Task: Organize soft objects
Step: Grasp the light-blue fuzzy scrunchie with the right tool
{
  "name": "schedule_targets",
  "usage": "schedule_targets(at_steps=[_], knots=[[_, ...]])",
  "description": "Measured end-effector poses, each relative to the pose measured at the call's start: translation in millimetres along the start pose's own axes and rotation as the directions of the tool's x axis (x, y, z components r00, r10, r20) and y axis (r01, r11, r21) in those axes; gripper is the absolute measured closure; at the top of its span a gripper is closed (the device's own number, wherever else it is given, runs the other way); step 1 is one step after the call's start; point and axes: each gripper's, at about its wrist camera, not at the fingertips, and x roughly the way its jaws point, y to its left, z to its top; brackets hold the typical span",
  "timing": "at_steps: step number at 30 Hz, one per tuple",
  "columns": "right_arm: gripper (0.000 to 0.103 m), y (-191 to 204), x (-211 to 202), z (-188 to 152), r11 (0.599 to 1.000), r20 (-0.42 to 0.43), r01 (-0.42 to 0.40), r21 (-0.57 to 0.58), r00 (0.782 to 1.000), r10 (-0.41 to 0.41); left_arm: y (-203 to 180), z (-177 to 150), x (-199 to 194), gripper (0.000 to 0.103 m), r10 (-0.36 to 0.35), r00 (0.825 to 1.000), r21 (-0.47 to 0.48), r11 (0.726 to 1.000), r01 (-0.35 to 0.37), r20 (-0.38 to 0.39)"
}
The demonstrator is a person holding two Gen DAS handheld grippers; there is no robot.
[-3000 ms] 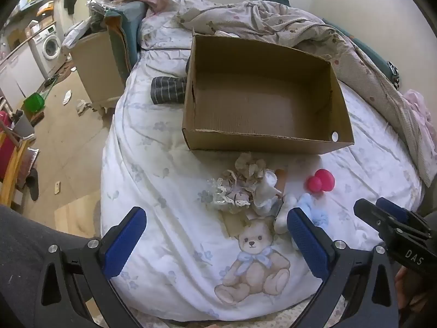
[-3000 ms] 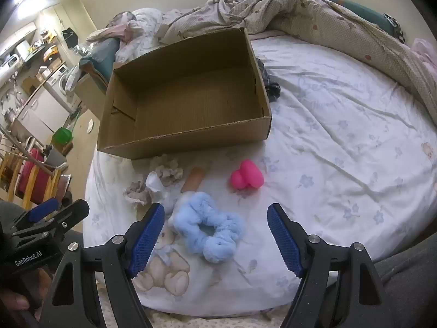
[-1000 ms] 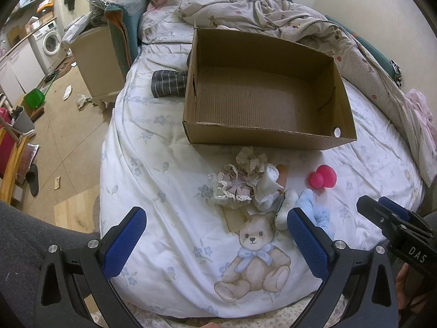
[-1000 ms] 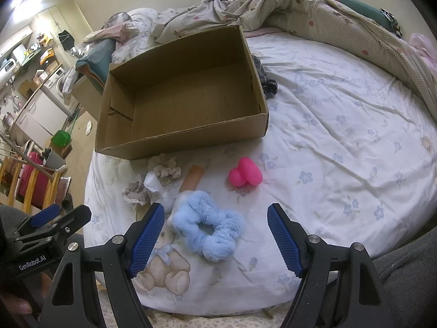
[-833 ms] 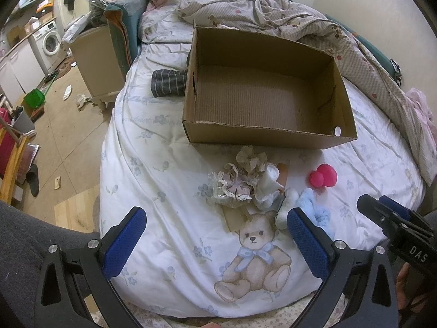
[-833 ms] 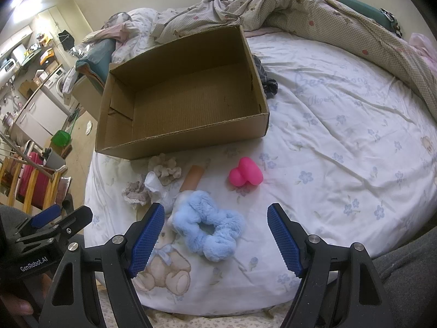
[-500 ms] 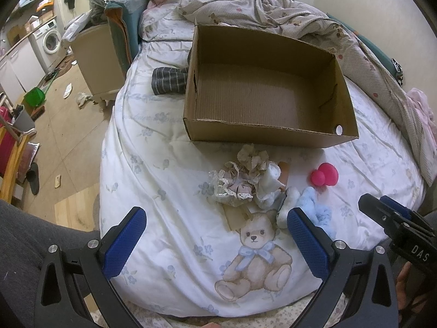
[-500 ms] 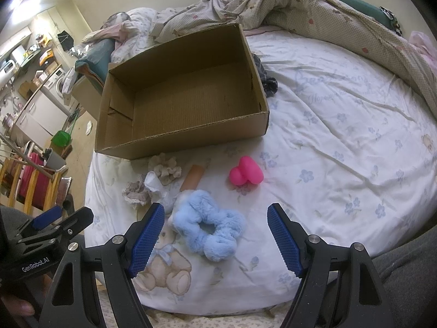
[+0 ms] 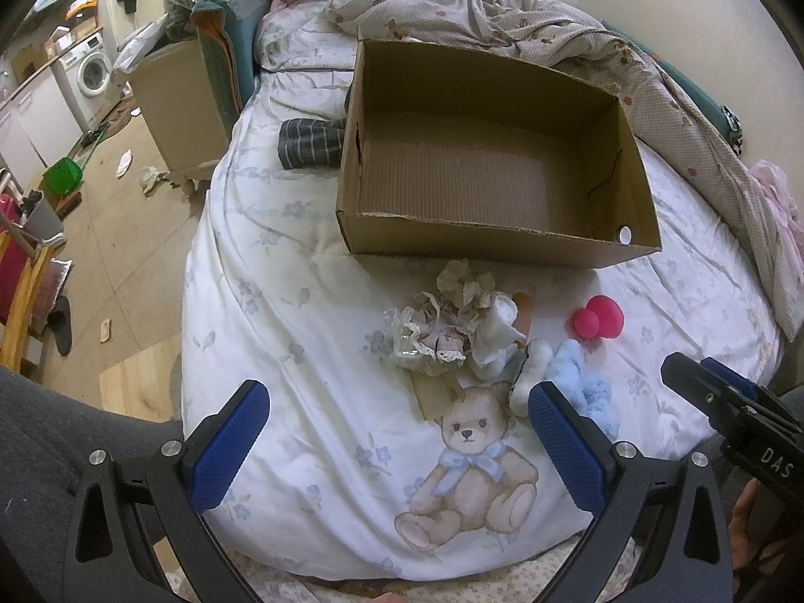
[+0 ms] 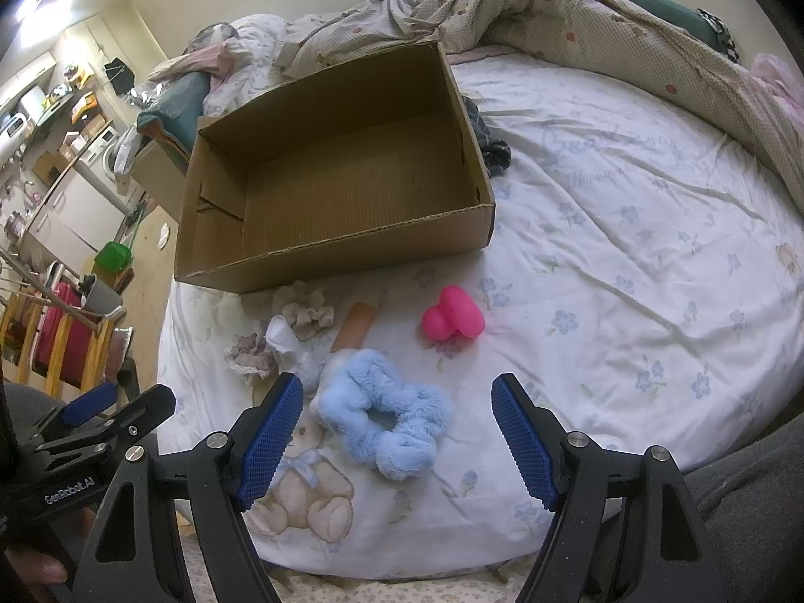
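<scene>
An empty cardboard box [image 9: 482, 186] [image 10: 346, 191] stands on the white bedsheet. In front of it lie a pile of lacy scrunchies [image 9: 442, 326] [image 10: 281, 336], a fluffy blue scrunchie [image 10: 387, 422] [image 9: 583, 392], a pink soft toy [image 10: 452, 321] [image 9: 598, 324] and a tan tube [image 10: 354, 326]. My left gripper [image 9: 397, 432] is open and empty, above the sheet just short of the pile. My right gripper [image 10: 397, 427] is open and empty, with the blue scrunchie between and just beyond its fingertips.
A rumpled beige quilt [image 9: 553, 50] lies behind the box. A dark striped cloth [image 9: 311, 151] lies left of the box. A teddy bear print [image 9: 472, 477] is on the sheet. The bed edge drops at the left to a cluttered floor with a bedside unit [image 9: 176, 105].
Both grippers have shifted only slightly over the bed. Both stay open; nothing has been grasped or moved.
</scene>
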Motion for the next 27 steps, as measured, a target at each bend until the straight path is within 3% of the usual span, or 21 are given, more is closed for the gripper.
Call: schedule_targets(at_steps=[7,11,14,16,18,22,27], knots=[[0.021,2,1,-4,0.999,-0.019,-0.025,0.027,0.999,0.026,5,6,2,0.000,0.010,1.000,-0.031,0.999,-0.010,-0.021],[0.021,-10,12,3,0.989,-0.103,-0.086,0.123,0.990,0.099,12,10,2,0.000,0.037,0.999,-0.076,0.996,-0.039,-0.026],[0.021,-17,42,-3,0.971,-0.243,-0.090,0.223,0.959,0.144,19,13,2,0.000,0.018,0.999,-0.109,0.994,-0.021,-0.032],[0.021,-16,71,-13,0.950,-0.350,-0.071,0.303,0.919,0.180,26,14,2,0.000,0.018,0.999,-0.135,0.991,-0.022,-0.034],[0.021,-6,91,-20,0.951,-0.394,-0.044,0.307,0.903,0.170,31,16,2,0.000,0.035,0.999,-0.149,0.988,-0.040,-0.039],[0.021,21,115,-22,0.969,-0.366,-0.008,0.246,0.925,0.100,44,16,5,0.000,0.035,0.998,-0.193,0.980,-0.046,-0.059],[0.021,31,134,-26,0.969,-0.379,-0.003,0.246,0.920,0.099,56,20,12,0.000,0.047,0.994,-0.210,0.975,-0.068,-0.104]])
